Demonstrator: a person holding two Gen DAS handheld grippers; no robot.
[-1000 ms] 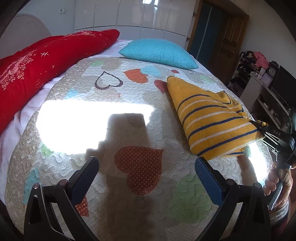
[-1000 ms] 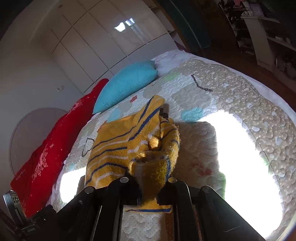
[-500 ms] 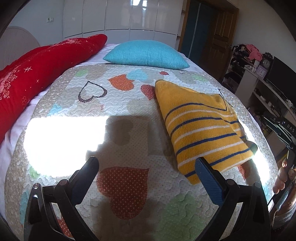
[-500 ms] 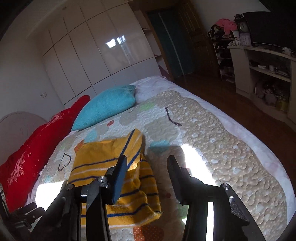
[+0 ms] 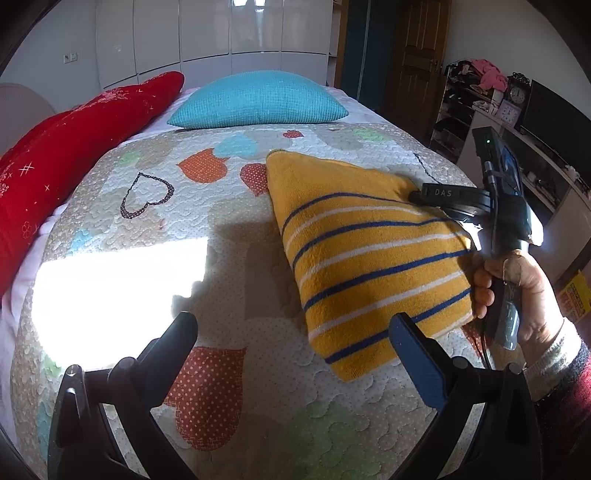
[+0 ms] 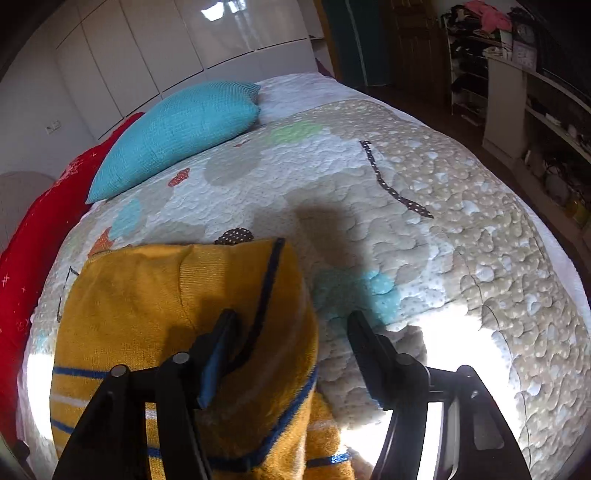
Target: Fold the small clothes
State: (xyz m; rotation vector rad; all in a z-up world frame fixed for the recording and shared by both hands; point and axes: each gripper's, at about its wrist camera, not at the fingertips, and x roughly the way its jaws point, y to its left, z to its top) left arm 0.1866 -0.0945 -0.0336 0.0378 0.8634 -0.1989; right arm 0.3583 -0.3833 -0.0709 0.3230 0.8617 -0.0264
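Observation:
A yellow garment with blue and white stripes [image 5: 369, 258] lies folded on the quilt [image 5: 184, 221], right of the middle in the left wrist view. My left gripper [image 5: 295, 343] hovers open over the quilt, its right finger [image 5: 413, 354] just short of the garment's near corner. In the right wrist view the garment [image 6: 166, 314] fills the lower left. My right gripper [image 6: 291, 332] hangs over its right edge with its jaws opening. That edge lies below and between the pads, which do not press it. A person's hand [image 5: 517, 288] holds this gripper's handle.
A turquoise pillow [image 5: 258, 99] and a long red cushion [image 5: 74, 147] lie at the head of the bed. White wardrobe doors [image 5: 221, 33] stand behind. Right of the bed are shelves with clutter [image 5: 476, 92] and a dark screen [image 5: 554, 110].
The right gripper was shut on a bunched part of the garment; it let go, spread its jaws and moved over the garment's far right edge. The garment now lies flat. The left gripper drifted nearer.

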